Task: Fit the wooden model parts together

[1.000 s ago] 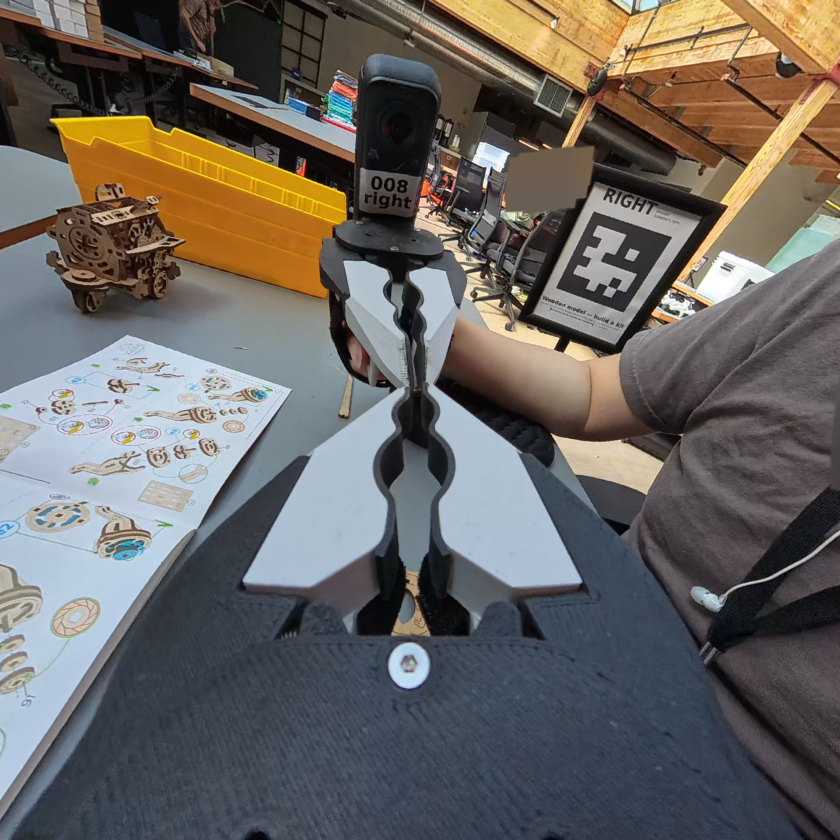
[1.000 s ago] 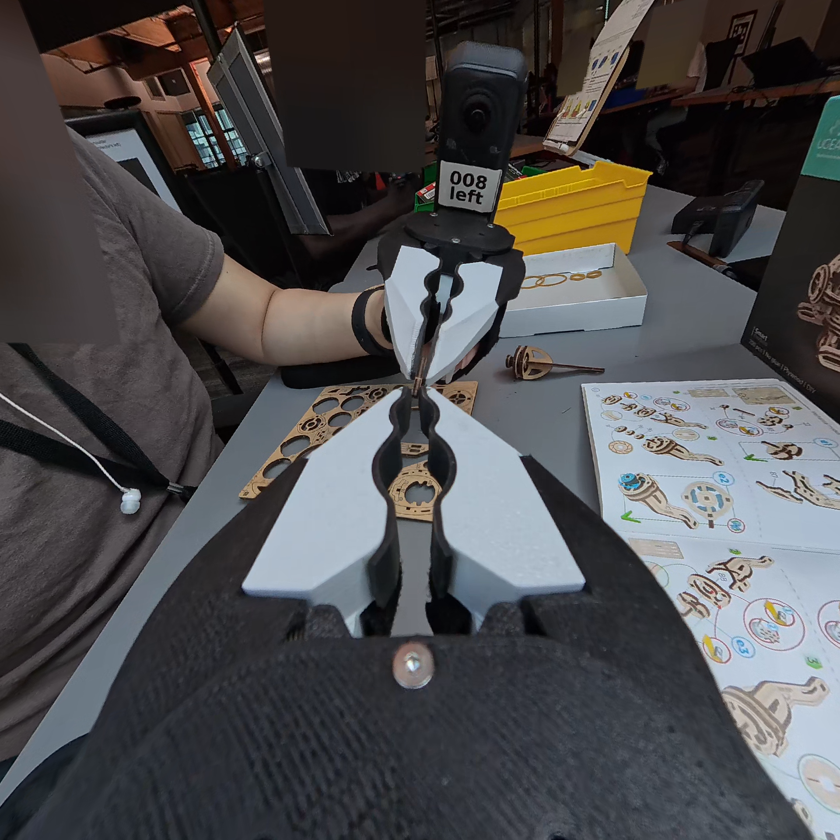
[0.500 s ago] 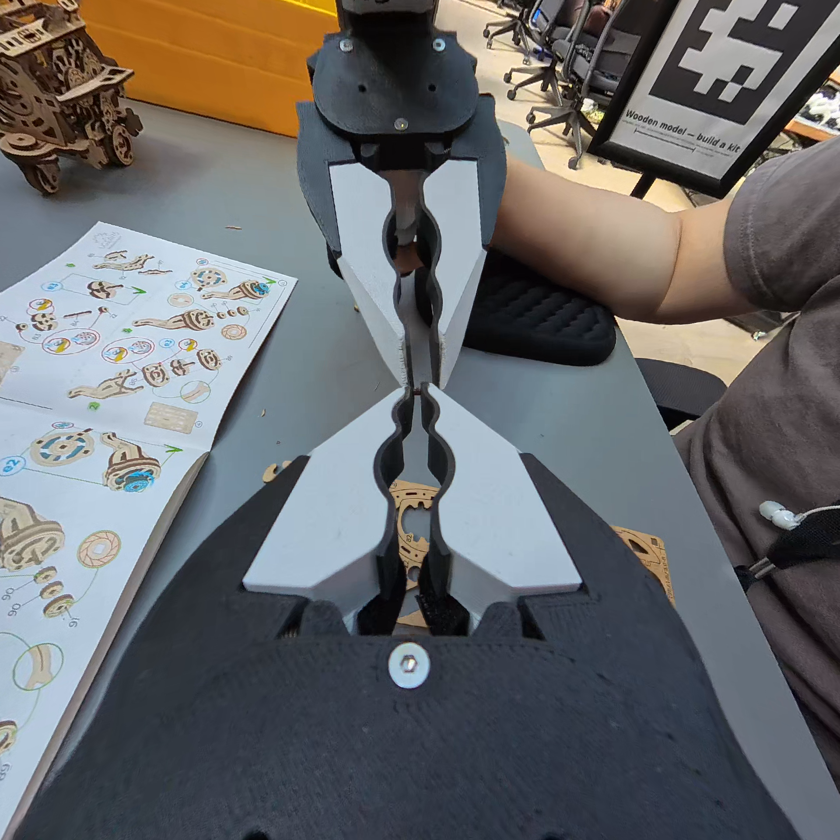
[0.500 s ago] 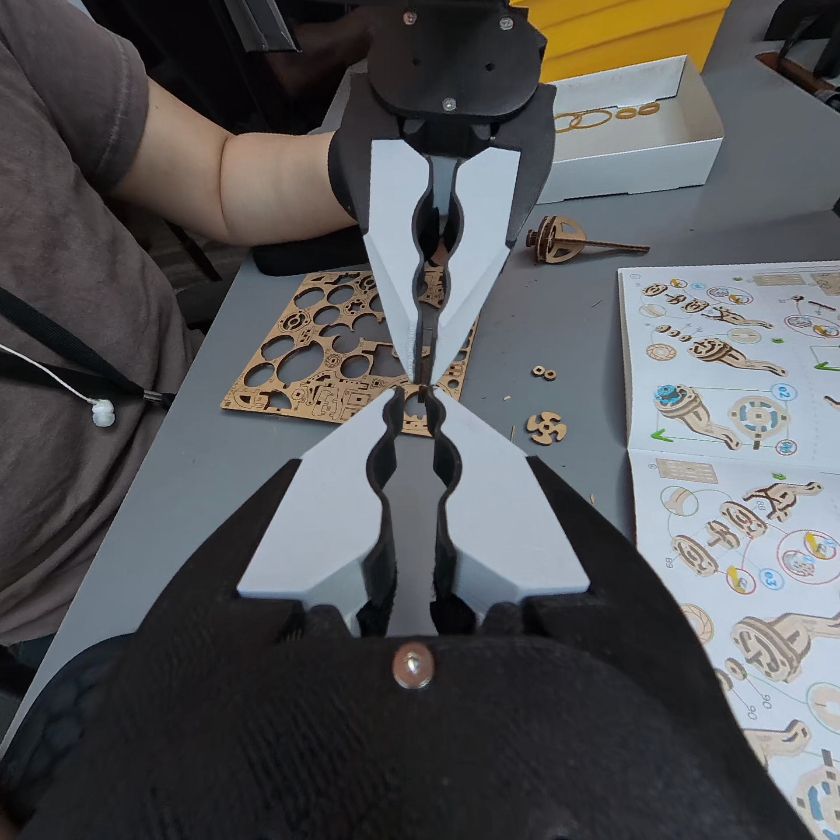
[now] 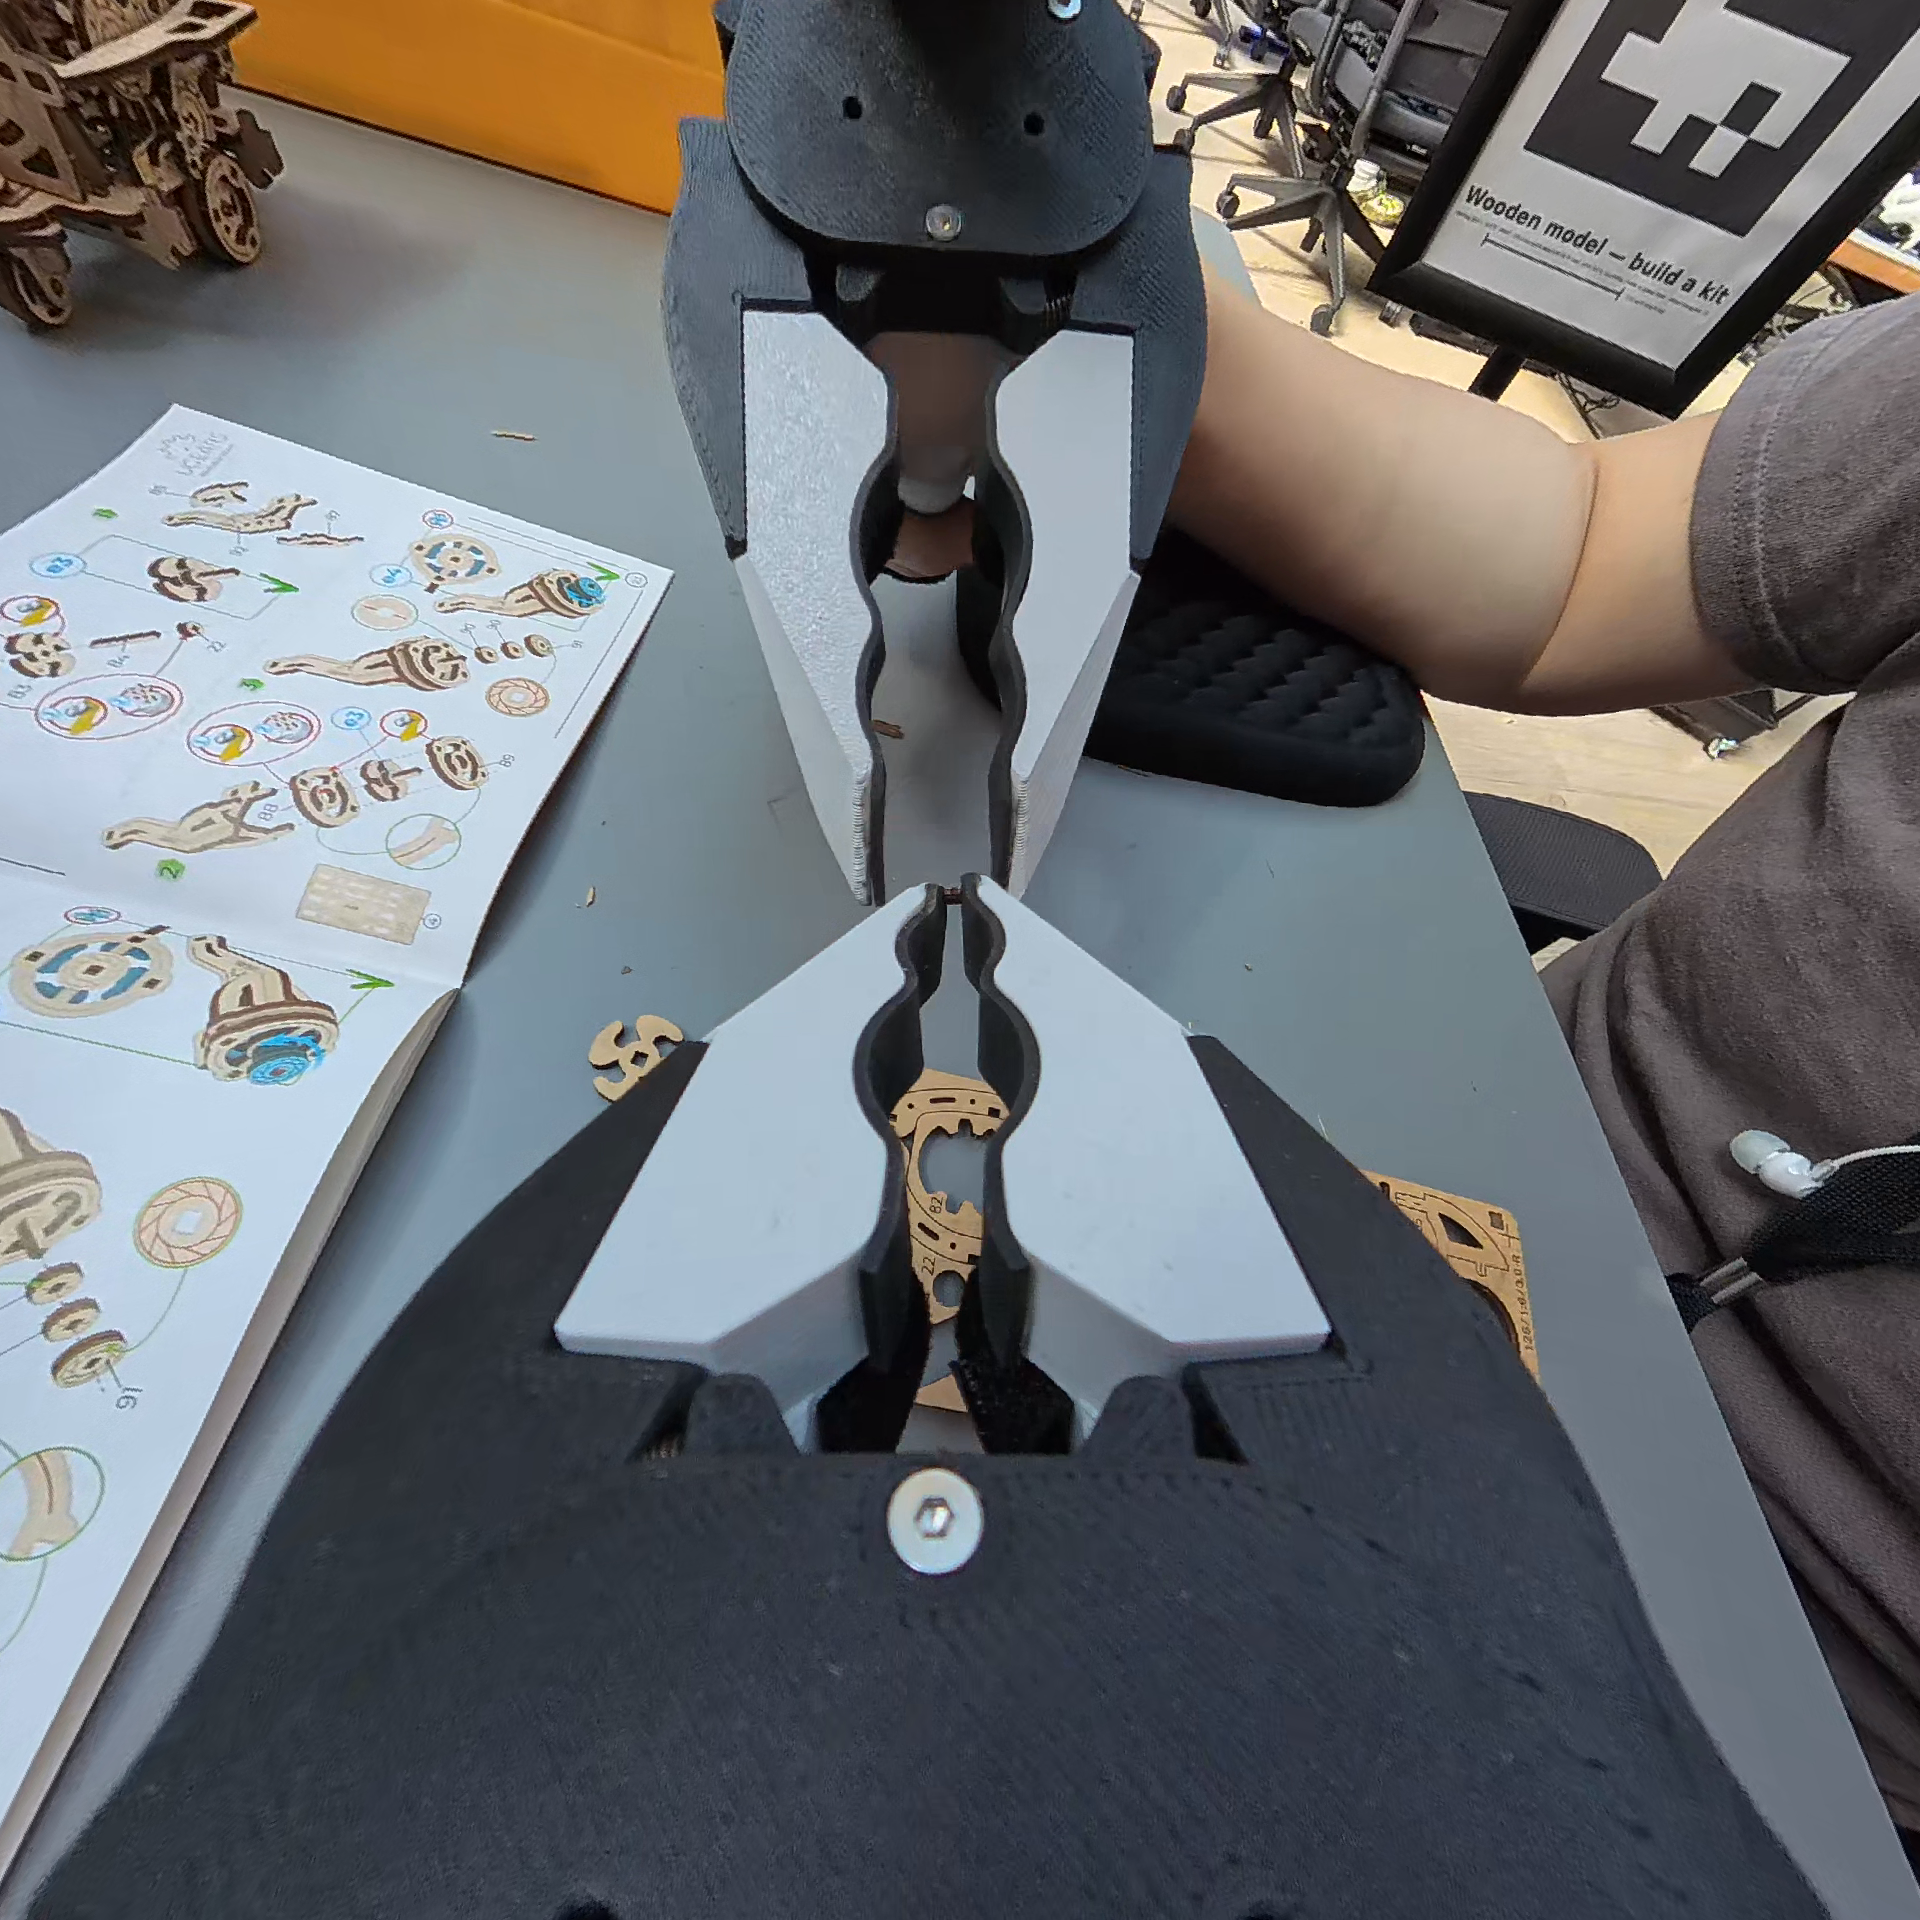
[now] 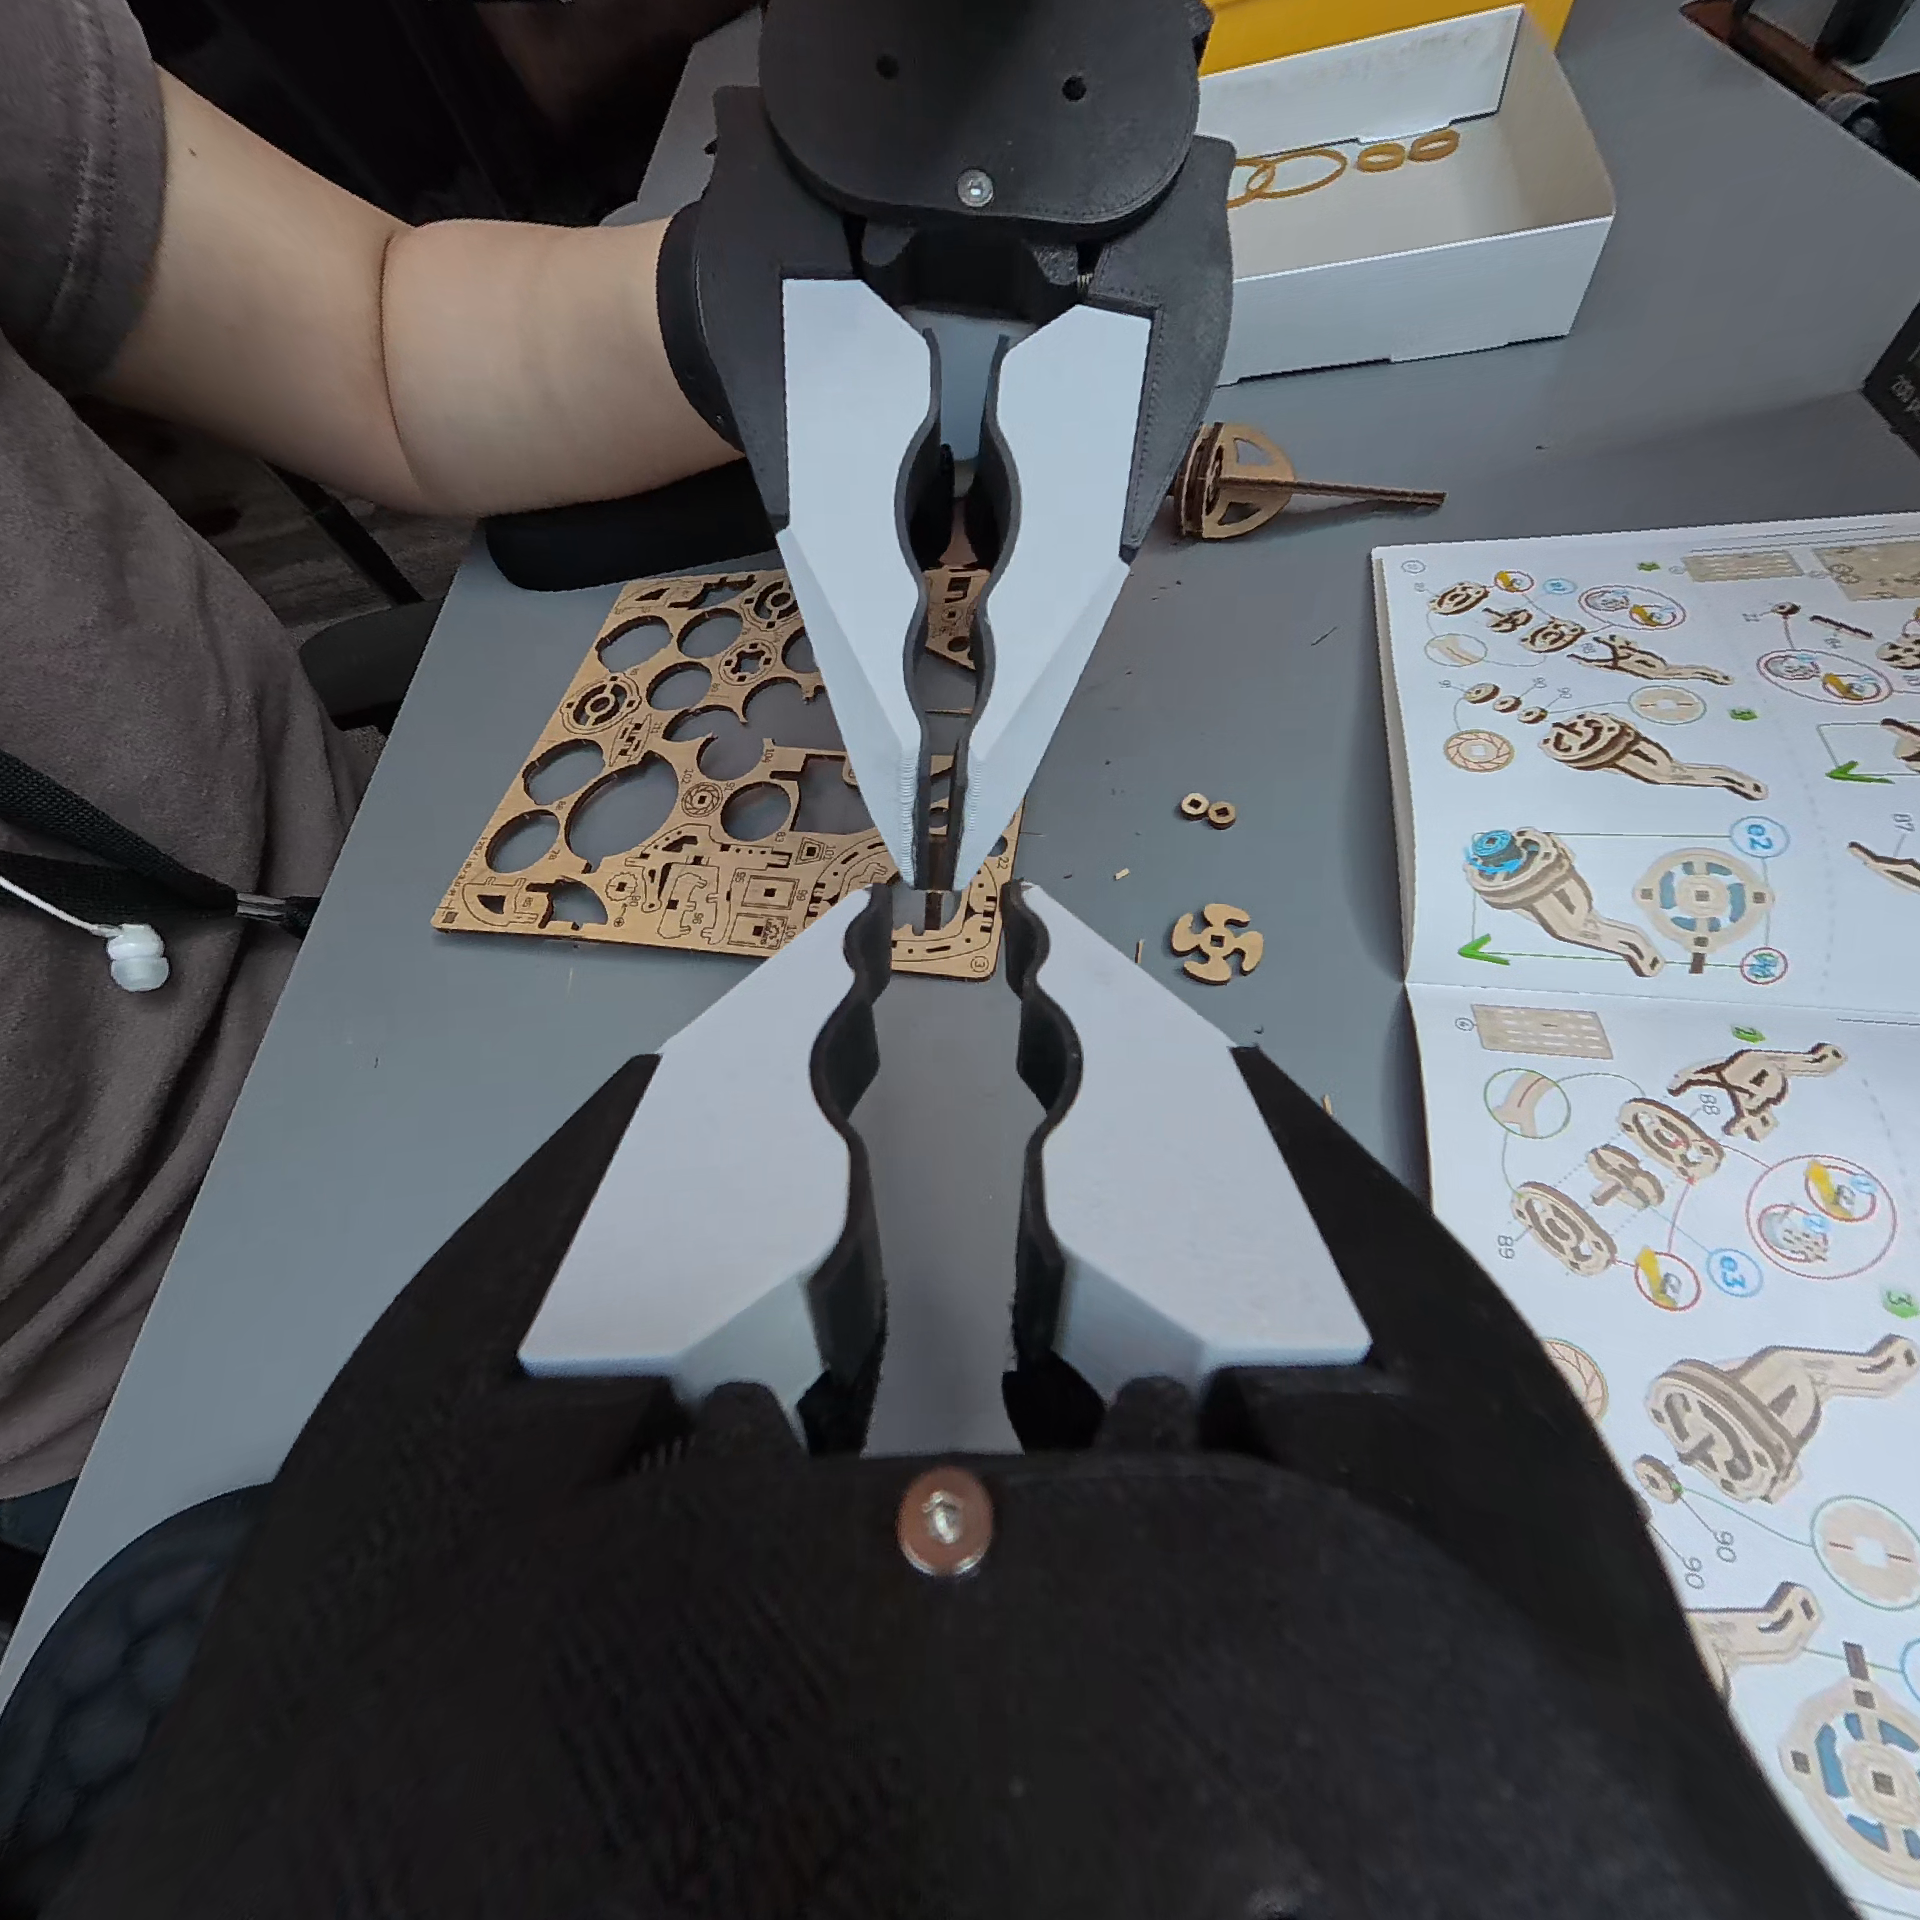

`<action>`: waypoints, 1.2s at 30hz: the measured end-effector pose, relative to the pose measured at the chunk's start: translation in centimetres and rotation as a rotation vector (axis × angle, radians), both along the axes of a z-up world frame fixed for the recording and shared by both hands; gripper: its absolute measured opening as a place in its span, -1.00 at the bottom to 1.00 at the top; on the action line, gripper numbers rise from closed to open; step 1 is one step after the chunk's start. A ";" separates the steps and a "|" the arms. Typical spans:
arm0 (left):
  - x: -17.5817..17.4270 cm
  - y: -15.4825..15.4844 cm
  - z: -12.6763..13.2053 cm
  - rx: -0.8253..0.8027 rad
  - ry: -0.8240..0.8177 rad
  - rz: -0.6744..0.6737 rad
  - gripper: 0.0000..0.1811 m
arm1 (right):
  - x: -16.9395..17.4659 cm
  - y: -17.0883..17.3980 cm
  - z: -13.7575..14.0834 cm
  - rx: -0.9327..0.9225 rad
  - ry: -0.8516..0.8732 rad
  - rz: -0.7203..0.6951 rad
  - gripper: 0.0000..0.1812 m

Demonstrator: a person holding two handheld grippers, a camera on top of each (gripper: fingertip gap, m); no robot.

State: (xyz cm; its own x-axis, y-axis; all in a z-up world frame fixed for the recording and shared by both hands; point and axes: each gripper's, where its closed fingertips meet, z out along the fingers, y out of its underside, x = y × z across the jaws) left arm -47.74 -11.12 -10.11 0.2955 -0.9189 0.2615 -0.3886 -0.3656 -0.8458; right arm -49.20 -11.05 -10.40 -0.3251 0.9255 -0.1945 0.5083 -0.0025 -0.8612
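**Step in hand.** Mid-air joining or hand-over of a small pin (image 6: 935,885), judged early in the build: most pieces are unassembled.

**Tools, 2.**
- Left gripper (image 5: 943,902): clenched on the pin, pinched at the very tips and held above the sheet (image 6: 665,790), over its edge.
- Right gripper (image 6: 948,902): released, jaws apart, tips on either side of the pin's free end. Whether they touch it cannot be told.

**Next move, as judged.** Either the right gripper closes square on the pin before the left lets go, or it fetches a mating piece. The pin is thin, so a skewed squeeze could twist it loose.

**Stock, placed from the sheet.**
- Sheet, 1: mostly punched out.
- Fan disc (image 6: 1216,940), 1: just beside the sheet.
- Washers (image 6: 1207,808), 2: near the sheet, touching each other.
- Wheel on axle (image 6: 1236,488), 1: beyond the sheet.
- Box (image 6: 1455,270), 1: farther beyond the sheet, with rings inside.
- Booklet (image 6: 1662,831), 1: open, past the disc.
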 end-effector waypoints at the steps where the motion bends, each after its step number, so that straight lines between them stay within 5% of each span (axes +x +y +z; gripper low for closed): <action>1: 0.0 0.1 0.0 0.002 0.002 0.004 -0.99 | 0.0 0.0 0.1 0.005 0.002 0.002 -0.84; 10: 0.2 0.1 -0.5 0.027 0.040 0.008 -0.99 | -0.1 0.0 -0.8 0.062 -0.050 -0.013 -0.79; 23: -0.4 0.3 0.0 0.016 0.021 0.022 -0.98 | -0.3 0.0 -1.3 0.097 -0.082 -0.027 -0.99; 36: -3.8 2.8 5.3 -0.041 -0.336 0.154 -0.88 | -0.4 3.3 2.8 0.005 0.101 -0.205 -0.99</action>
State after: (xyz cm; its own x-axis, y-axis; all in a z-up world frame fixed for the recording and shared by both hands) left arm -51.57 -8.32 -4.76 0.3206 -0.8571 0.4032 -0.0298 -0.4346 -0.9001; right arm -49.58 -7.79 -7.61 -0.1480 0.9750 -0.1660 0.4090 -0.0924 -0.9078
